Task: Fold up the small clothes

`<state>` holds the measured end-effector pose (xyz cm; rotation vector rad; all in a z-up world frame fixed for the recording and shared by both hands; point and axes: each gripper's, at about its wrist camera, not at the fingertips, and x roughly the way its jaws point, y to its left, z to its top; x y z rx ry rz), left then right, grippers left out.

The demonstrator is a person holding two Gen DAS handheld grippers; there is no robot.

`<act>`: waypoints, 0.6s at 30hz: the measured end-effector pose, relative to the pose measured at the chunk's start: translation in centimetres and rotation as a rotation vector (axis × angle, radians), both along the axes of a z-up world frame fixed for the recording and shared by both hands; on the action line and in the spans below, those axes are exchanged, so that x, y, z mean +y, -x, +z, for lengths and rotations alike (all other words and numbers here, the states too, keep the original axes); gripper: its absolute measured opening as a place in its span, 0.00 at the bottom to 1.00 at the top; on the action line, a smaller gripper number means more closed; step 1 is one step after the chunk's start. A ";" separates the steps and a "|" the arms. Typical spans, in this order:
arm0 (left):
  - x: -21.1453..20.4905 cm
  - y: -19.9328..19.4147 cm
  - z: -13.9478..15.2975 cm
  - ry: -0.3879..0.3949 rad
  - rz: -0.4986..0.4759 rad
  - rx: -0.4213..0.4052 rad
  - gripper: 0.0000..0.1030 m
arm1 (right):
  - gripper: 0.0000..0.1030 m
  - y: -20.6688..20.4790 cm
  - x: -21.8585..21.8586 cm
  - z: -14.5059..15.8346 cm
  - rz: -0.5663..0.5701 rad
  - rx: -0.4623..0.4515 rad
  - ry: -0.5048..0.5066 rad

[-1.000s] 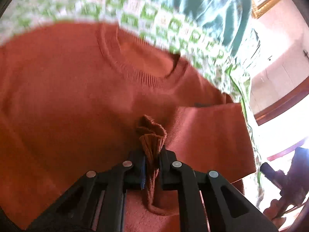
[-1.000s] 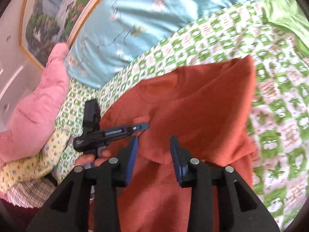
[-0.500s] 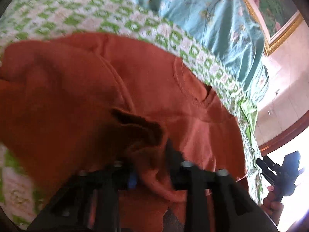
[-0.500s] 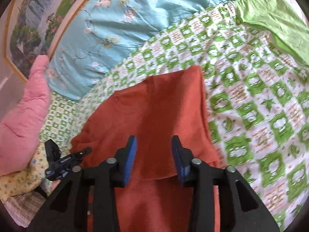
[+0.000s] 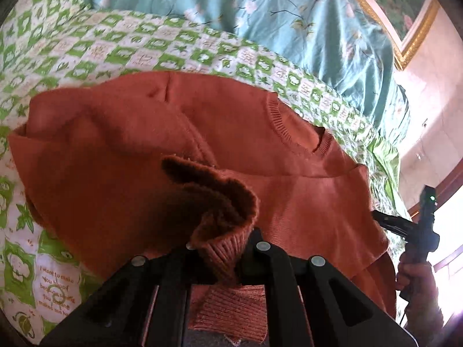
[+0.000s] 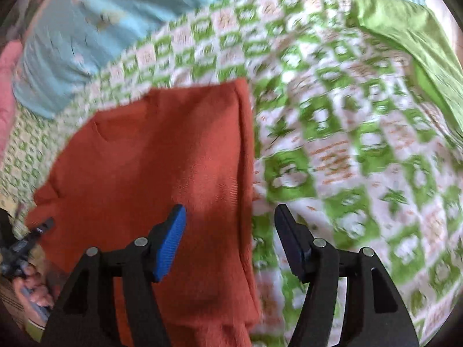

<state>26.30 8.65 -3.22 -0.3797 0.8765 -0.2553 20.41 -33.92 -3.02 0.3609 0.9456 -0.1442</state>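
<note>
A rust-orange knit sweater (image 5: 121, 156) lies on a green-and-white patterned bedspread (image 5: 115, 49), neck opening (image 5: 301, 141) toward the far right. My left gripper (image 5: 222, 257) is shut on the sweater's ribbed cuff (image 5: 222, 248), holding the sleeve bunched over the body. In the right wrist view the sweater (image 6: 162, 156) lies left of centre with a straight folded right edge. My right gripper (image 6: 228, 240) is open and empty, its jaws straddling that edge just above the cloth. The right gripper also shows in the left wrist view (image 5: 416, 228).
A light blue floral sheet (image 5: 289, 20) lies across the far side of the bed. A plain green cloth (image 6: 411, 37) lies at the far right. A pink pillow (image 6: 7, 86) sits at the far left. A framed picture (image 5: 405, 8) hangs on the wall.
My left gripper has carried the cuff leftward, drawing the sleeve across the sweater. My right gripper has moved right to the sweater's folded edge and opened wider.
</note>
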 end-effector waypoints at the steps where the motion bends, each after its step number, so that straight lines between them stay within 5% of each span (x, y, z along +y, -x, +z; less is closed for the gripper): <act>1: -0.1 -0.1 0.1 -0.011 0.004 0.002 0.06 | 0.54 -0.3 0.2 -0.3 0.009 0.014 0.009; 2: 0.0 -0.1 0.4 -0.016 0.012 0.003 0.06 | 0.14 -0.6 0.3 -0.5 0.022 0.014 0.026; 7: 0.0 -0.2 0.4 -0.072 0.023 0.018 0.07 | 0.00 0.1 -1.3 0.8 -0.033 -0.001 0.084; 10: 0.6 0.7 -0.5 -0.026 0.022 0.066 0.10 | 0.01 0.8 -2.5 0.0 -0.056 0.008 -0.015; 13: 1.1 3.1 0.5 -0.020 0.028 0.032 0.14 | 0.04 3.1 -1.9 1.3 -0.037 -0.068 -0.066; 14: 1.3 4.0 0.8 -0.015 0.026 0.026 0.17 | 0.12 4.1 -1.3 2.0 -0.028 -0.095 -0.079; 17: 1.2 6.0 1.2 -0.015 0.005 0.035 0.27 | 0.55 6.3 0.3 3.3 0.005 -0.140 -0.112; 18: 1.0 6.8 1.2 -0.017 -0.001 0.043 0.32 | 0.56 6.7 1.1 3.5 0.020 -0.153 -0.111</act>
